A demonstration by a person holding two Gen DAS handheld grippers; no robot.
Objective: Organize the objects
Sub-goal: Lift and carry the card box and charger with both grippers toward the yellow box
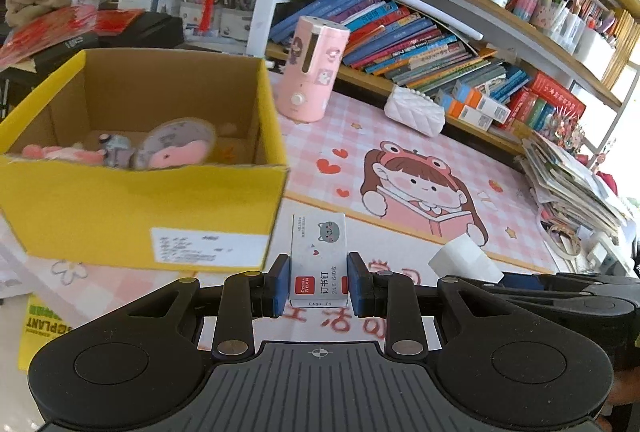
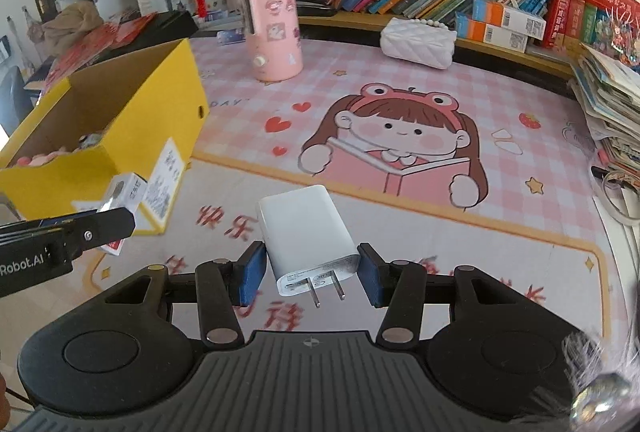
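Left gripper (image 1: 319, 282): I read both blue pads (image 1: 281, 284) as pressed against the long sides of a small white cardboard staple box with a grey cat print and a red label (image 1: 318, 260). The box is clamped and points forward, away from the camera. In the right wrist view the same box (image 2: 127, 192) appears at the tip of the left gripper, in front of the near wall of the open yellow cardboard carton (image 1: 140, 192), which bears a white shipping label. I cannot tell from either view whether the box is lifted clear of the mat.

Right gripper (image 2: 311, 272): a white plastic plug-in charger with two metal prongs (image 2: 306, 236) sits between the blue pads (image 2: 253, 272), prongs toward the camera. The left pad touches the charger's side; the right pad stands just beside its lower corner, and I cannot confirm firm contact there. I therefore cannot tell whether this gripper is clamped on the charger.

Carton contents: pink and grey plush toys (image 1: 176, 146) lie on its floor.

Work surface: a pink checked desk mat printed with a cartoon girl reading (image 2: 400, 152). A pink cylindrical humidifier (image 2: 274, 28) and a white quilted purse (image 2: 418, 42) stand on the mat's far edge, well apart from both grippers.
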